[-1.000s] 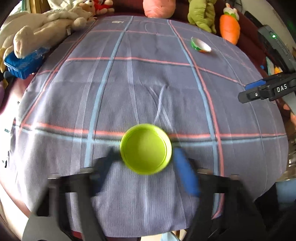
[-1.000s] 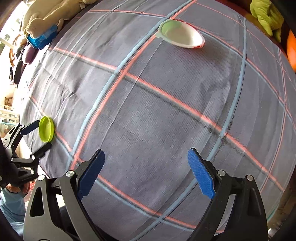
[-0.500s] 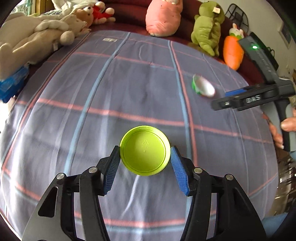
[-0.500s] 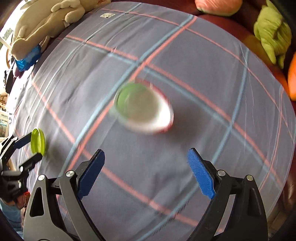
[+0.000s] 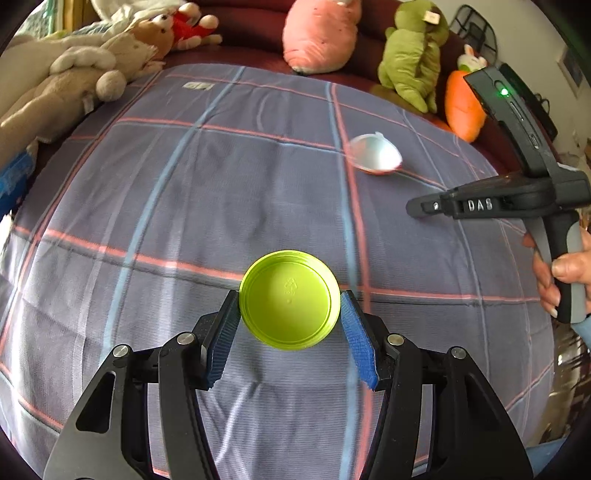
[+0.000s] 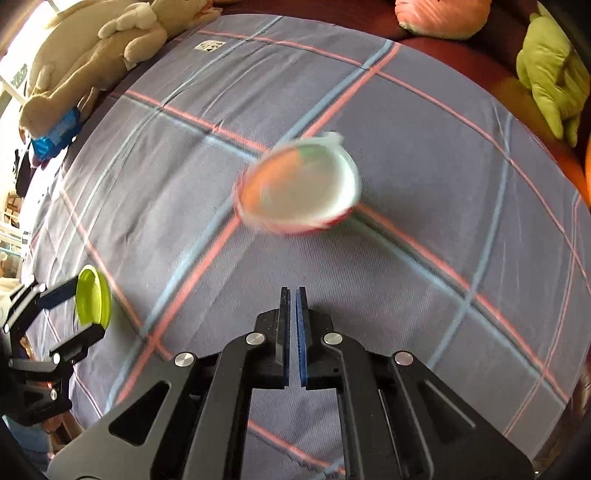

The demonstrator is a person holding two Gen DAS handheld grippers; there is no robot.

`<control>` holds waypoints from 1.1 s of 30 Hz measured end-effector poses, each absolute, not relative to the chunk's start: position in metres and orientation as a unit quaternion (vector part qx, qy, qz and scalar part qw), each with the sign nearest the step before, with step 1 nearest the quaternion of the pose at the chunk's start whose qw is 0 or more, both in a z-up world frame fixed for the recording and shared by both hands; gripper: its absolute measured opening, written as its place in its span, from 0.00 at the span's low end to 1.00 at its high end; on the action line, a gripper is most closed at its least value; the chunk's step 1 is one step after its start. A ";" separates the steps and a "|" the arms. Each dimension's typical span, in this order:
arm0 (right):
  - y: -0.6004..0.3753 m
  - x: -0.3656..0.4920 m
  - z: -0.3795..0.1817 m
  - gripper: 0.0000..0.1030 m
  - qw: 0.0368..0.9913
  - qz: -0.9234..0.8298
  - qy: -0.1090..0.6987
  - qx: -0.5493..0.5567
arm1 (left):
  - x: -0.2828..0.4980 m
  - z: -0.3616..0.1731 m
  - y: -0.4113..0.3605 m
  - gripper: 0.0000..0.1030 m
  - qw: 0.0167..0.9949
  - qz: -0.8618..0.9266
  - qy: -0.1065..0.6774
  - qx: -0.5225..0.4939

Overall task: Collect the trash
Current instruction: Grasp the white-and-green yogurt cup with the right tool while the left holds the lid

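A lime-green plastic lid is held above the checked bedspread, with my left gripper shut on its rim from both sides. In the right wrist view the lid shows edge-on in the left gripper at far left. A white, red-rimmed cup lies on its side on the cloth, blurred, a short way ahead of my right gripper. That gripper is shut, its blue pads together with nothing between them. In the left wrist view the cup sits beyond the right gripper.
Plush toys line the far edge: a beige rabbit, a pink one, a green one and an orange carrot. A blue crate sits at the left edge. A person's hand grips the right tool's handle.
The right gripper's jaws went from wide open to shut, empty. The white cup now lies closer in front of it. The left gripper kept the green lid while moving over the bedspread.
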State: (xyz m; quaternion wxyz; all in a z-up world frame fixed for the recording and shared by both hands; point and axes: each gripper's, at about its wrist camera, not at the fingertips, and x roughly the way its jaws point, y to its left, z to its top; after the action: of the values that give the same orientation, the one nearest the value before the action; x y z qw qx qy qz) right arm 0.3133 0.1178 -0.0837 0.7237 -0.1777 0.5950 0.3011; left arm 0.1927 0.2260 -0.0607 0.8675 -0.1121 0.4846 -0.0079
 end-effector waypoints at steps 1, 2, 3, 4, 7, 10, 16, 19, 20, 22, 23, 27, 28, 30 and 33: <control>0.115 0.310 -0.084 0.07 0.720 0.301 0.598 -0.183 | 0.193 -0.060 0.225 0.55 0.868 -0.011 0.483 -0.113; 0.112 0.307 -0.084 0.09 0.717 0.299 0.601 -0.187 | 0.192 -0.060 0.223 0.55 0.869 -0.013 0.482 -0.113; 0.109 0.306 -0.082 0.23 0.718 0.298 0.601 -0.186 | 0.192 -0.059 0.222 0.55 0.871 -0.013 0.478 -0.112; 0.107 0.307 -0.080 0.42 0.720 0.297 0.600 -0.184 | 0.192 -0.058 0.222 0.55 0.872 -0.013 0.477 -0.112; 0.110 0.319 -0.069 0.49 0.736 0.291 0.589 -0.163 | 0.196 -0.058 0.226 0.55 0.873 -0.009 0.474 -0.117; 0.129 0.334 -0.062 0.49 0.742 0.292 0.582 -0.159 | 0.211 -0.057 0.233 0.55 0.873 -0.006 0.472 -0.123; 0.139 0.368 -0.073 0.60 0.734 0.292 0.597 -0.138 | 0.239 -0.061 0.246 0.55 0.870 0.003 0.477 -0.121; 0.148 0.374 -0.079 0.63 0.732 0.293 0.599 -0.140 | 0.246 -0.063 0.251 0.55 0.870 0.004 0.479 -0.121; 0.136 0.374 -0.075 0.63 0.732 0.291 0.599 -0.144 | 0.247 -0.063 0.251 0.55 0.870 0.004 0.478 -0.120; 0.133 0.375 -0.071 0.63 0.734 0.292 0.596 -0.145 | 0.250 -0.064 0.252 0.55 0.870 0.003 0.478 -0.121; 0.133 0.376 -0.069 0.63 0.736 0.293 0.592 -0.146 | 0.251 -0.065 0.252 0.55 0.870 0.002 0.478 -0.121; 0.136 0.375 -0.075 0.63 0.735 0.287 0.592 -0.163 | 0.254 -0.069 0.252 0.55 0.869 0.001 0.480 -0.125; 0.138 0.375 -0.077 0.63 0.736 0.286 0.590 -0.167 | 0.254 -0.069 0.252 0.55 0.869 0.000 0.479 -0.125; 0.137 0.372 -0.081 0.63 0.735 0.285 0.590 -0.174 | 0.253 -0.070 0.252 0.55 0.868 0.001 0.481 -0.126; 0.130 0.372 -0.084 0.63 0.736 0.270 0.596 -0.174 | 0.253 -0.069 0.252 0.55 0.868 0.003 0.481 -0.122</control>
State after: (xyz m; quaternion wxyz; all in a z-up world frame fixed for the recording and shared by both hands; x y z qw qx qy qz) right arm 0.3721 0.1302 -0.0836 0.7358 -0.1739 0.5962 0.2700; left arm 0.2532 0.2523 -0.0692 0.8682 -0.1222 0.4809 0.0033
